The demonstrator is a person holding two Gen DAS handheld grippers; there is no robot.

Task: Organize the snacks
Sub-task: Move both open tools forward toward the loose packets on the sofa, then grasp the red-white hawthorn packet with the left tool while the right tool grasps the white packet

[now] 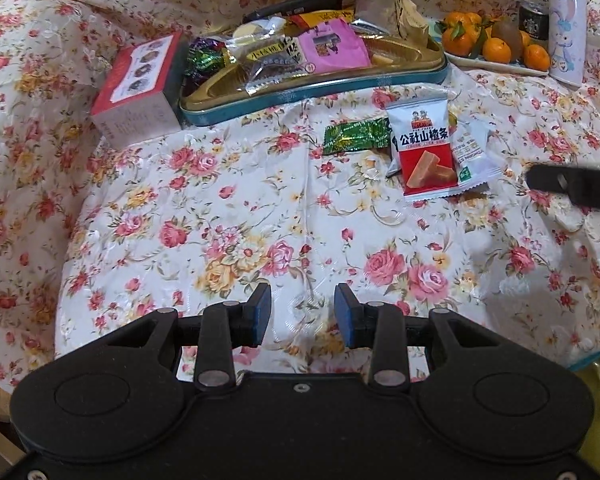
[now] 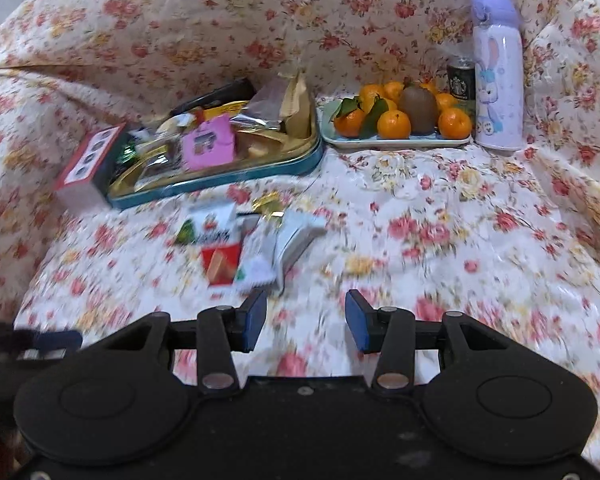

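Note:
A teal-rimmed gold tin tray point(image 1: 300, 90) holds several wrapped snacks, among them a pink packet point(image 1: 332, 46). On the floral cloth in front of it lie loose snacks: a red-and-white hawthorn packet point(image 1: 424, 148), a green wrapper point(image 1: 354, 136) and a white packet point(image 1: 474, 152). My left gripper point(image 1: 303, 314) is open and empty, well short of them. My right gripper point(image 2: 306, 320) is open and empty; the loose snacks point(image 2: 236, 248) lie just ahead to its left, blurred. The tray also shows in the right wrist view point(image 2: 220, 182).
A red-and-white box point(image 1: 140, 88) stands left of the tray. A plate of tangerines and a kiwi point(image 2: 400, 120), a dark can point(image 2: 460, 80) and a lilac bottle point(image 2: 498, 76) stand at the back right. The other gripper's finger point(image 1: 576, 186) enters from the right.

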